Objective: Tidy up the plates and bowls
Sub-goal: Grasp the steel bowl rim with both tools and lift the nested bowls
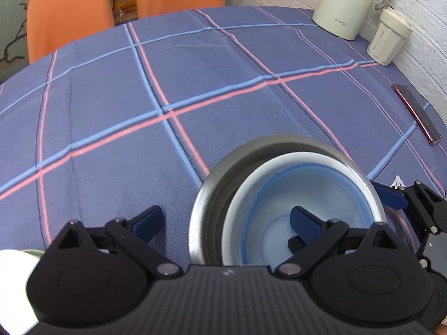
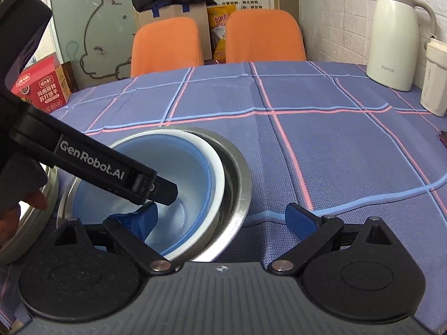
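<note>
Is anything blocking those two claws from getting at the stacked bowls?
Nothing visible does. Both the left gripper and right gripper are open astride the rim of the metal bowl; the white bowl and blue bowl sit nested inside it.

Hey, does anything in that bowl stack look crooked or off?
Yes. The blue bowl and the white bowl sit tilted and off-centre in the steel bowl, pushed to one side with a gap opposite.

Three nested bowls (image 2: 195,167), two chairs (image 2: 167,44), one kettle (image 2: 396,39).
</note>
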The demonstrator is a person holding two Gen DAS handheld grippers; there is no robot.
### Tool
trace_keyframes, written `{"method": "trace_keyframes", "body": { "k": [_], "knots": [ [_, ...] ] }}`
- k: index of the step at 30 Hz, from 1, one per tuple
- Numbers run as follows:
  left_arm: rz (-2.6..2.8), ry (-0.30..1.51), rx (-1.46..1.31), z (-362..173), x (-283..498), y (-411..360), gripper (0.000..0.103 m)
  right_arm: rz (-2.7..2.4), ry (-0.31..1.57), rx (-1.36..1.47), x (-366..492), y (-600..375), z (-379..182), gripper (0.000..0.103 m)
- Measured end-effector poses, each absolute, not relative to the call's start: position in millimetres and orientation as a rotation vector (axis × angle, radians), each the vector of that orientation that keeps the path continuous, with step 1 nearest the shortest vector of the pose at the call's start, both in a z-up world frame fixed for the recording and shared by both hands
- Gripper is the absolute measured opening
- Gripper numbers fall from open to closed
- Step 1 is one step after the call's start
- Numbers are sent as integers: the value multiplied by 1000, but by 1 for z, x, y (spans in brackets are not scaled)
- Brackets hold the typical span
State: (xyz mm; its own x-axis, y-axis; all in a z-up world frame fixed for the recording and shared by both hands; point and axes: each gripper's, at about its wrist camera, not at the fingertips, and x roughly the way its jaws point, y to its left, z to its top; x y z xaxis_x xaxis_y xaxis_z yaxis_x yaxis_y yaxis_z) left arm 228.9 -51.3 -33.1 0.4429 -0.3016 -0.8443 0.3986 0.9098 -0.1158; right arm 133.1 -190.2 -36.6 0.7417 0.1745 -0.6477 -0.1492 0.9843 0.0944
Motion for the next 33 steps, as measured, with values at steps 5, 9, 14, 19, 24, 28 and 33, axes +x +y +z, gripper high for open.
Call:
{"method": "trace_keyframes", "body": {
  "k": [5, 9, 14, 19, 24, 28, 33],
  "knots": [
    [-450, 976, 133, -36, 221, -55, 96, 243, 689, 58, 132, -180, -35, 77],
    [-450, 973, 111, -32, 220, -55, 81, 252, 682, 98, 129, -174, -29, 76],
    [-476, 980, 96, -20, 217, -58, 76, 252, 676, 128, 123, -169, -16, 79],
    [-490, 933, 100, 6, 205, -52, 77, 243, 627, 93, 119, -158, 9, 81],
    [-412, 859, 83, 39, 185, -17, 77, 331, 567, 61, 114, -125, 30, 82],
    [-277, 838, 88, 50, 161, 31, 77, 468, 564, 65, 111, -84, 30, 82],
    [-131, 879, 47, 38, 138, 100, 77, 620, 617, 38, 107, -28, 19, 82]
  ]
}}
